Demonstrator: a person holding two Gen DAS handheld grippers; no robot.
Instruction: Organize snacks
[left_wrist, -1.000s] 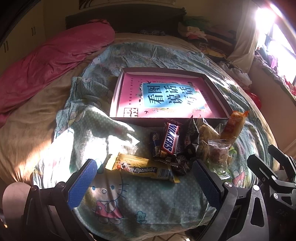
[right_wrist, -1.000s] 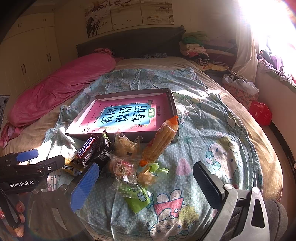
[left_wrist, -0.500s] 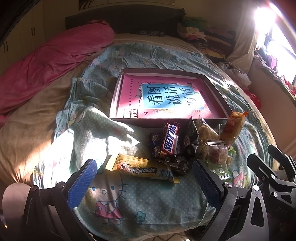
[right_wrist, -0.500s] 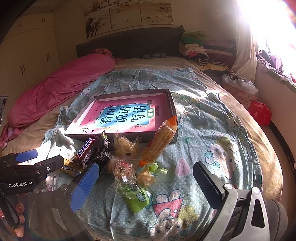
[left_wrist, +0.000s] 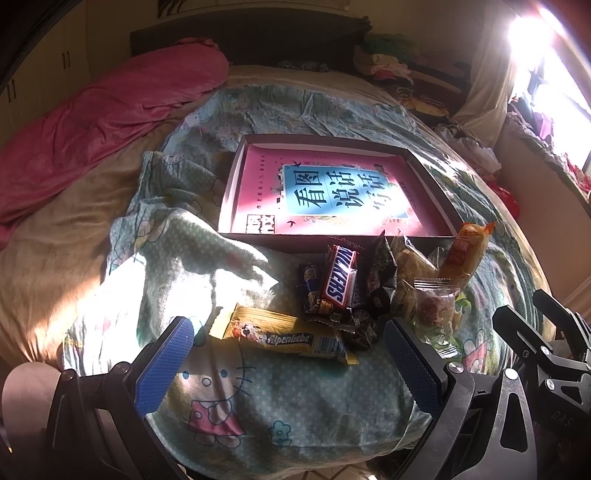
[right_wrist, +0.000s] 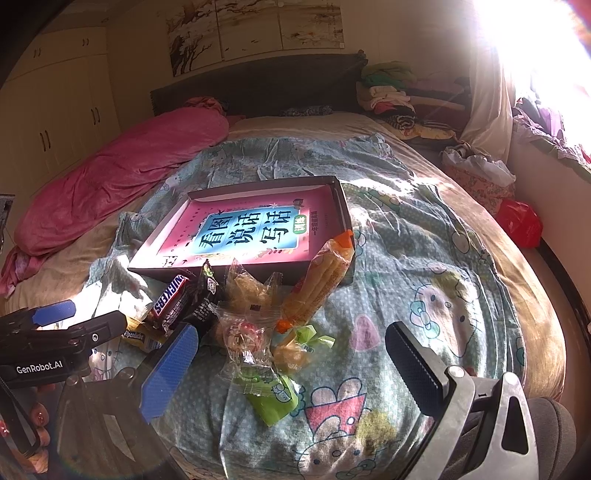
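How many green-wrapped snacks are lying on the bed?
2 that I can see: a large green packet nearest the right gripper, and a small green-wrapped candy just beyond it. Others may hide under the snack pile.

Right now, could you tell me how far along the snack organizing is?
Nothing looks done yet: the box holds no snacks, only its pink printed bottom. Nothing is in hand; the left gripper and right gripper are both open and hold nothing. Still left: the whole pile on the blanket, including the Snickers bar, Alpenliebe pack and orange packet.
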